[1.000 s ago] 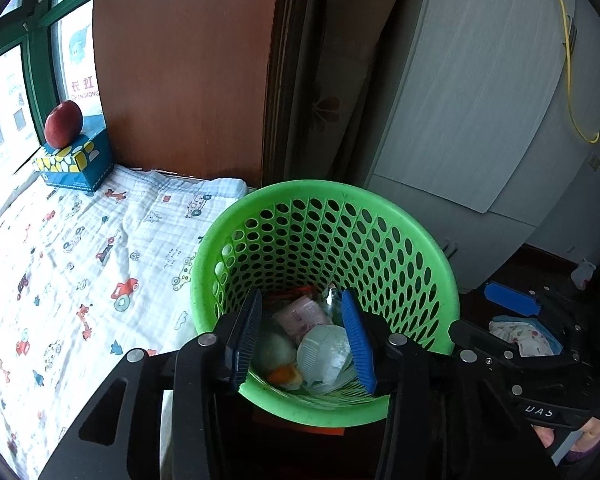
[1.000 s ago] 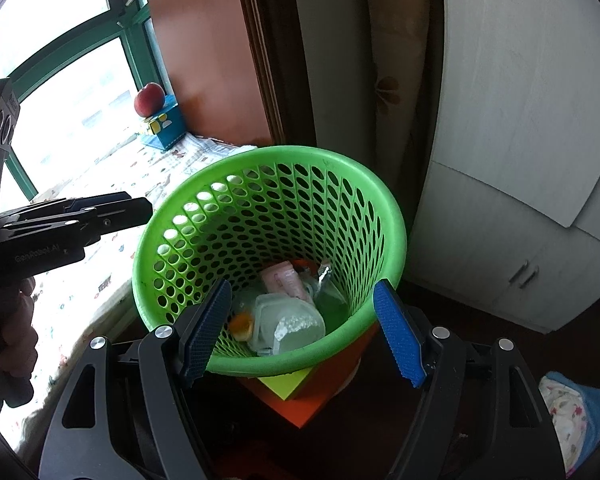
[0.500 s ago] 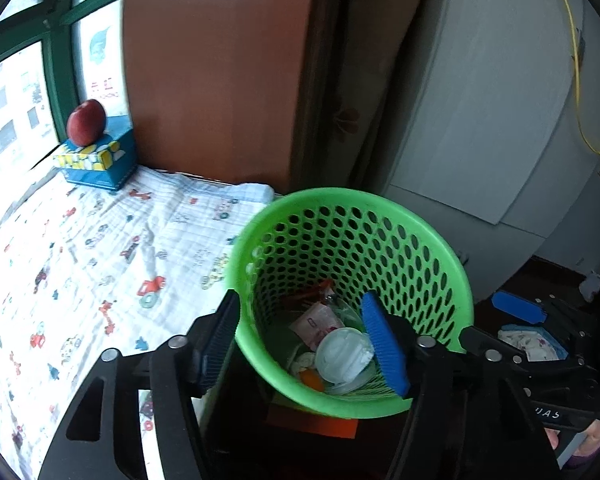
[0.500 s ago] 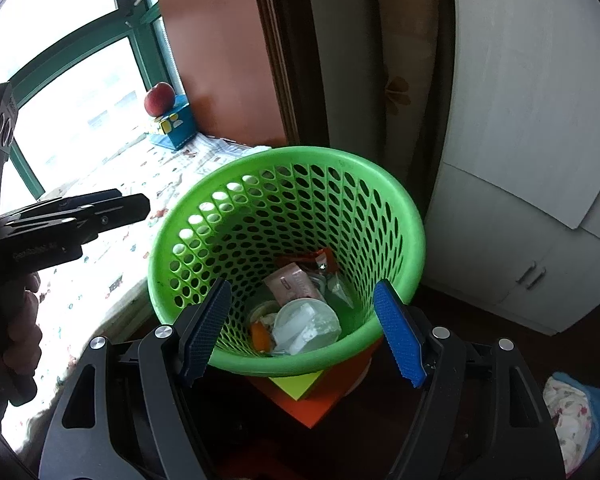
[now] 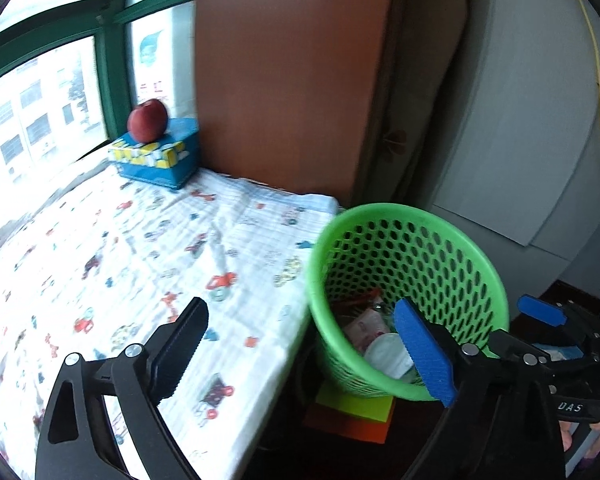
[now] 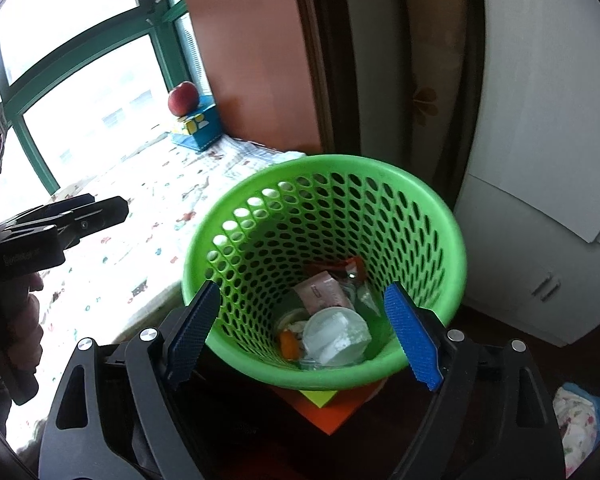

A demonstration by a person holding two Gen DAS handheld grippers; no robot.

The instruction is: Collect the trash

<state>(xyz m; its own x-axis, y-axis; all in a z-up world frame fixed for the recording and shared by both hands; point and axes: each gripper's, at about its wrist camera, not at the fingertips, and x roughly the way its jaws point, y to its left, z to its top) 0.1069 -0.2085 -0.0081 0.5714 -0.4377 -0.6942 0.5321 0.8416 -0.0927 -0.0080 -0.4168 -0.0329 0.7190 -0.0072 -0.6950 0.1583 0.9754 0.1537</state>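
Left gripper (image 5: 304, 354): jaws opening wide, nothing between them. Right gripper (image 6: 304, 332): jaws opening, empty, straddling the near rim of the green basket (image 6: 420, 196). Trash (image 6: 332, 316) lies on the basket bottom, beyond and below both jaws.

A round green basket (image 6: 324, 184) with hole-patterned walls stands upright just beside the edge of the bed, resting on an orange and yellow pad. At its bottom lies trash: a clear plastic lid (image 6: 336, 334), a pink wrapper (image 6: 322, 290), a red wrapper (image 6: 340, 266) and an orange scrap (image 6: 289, 342).
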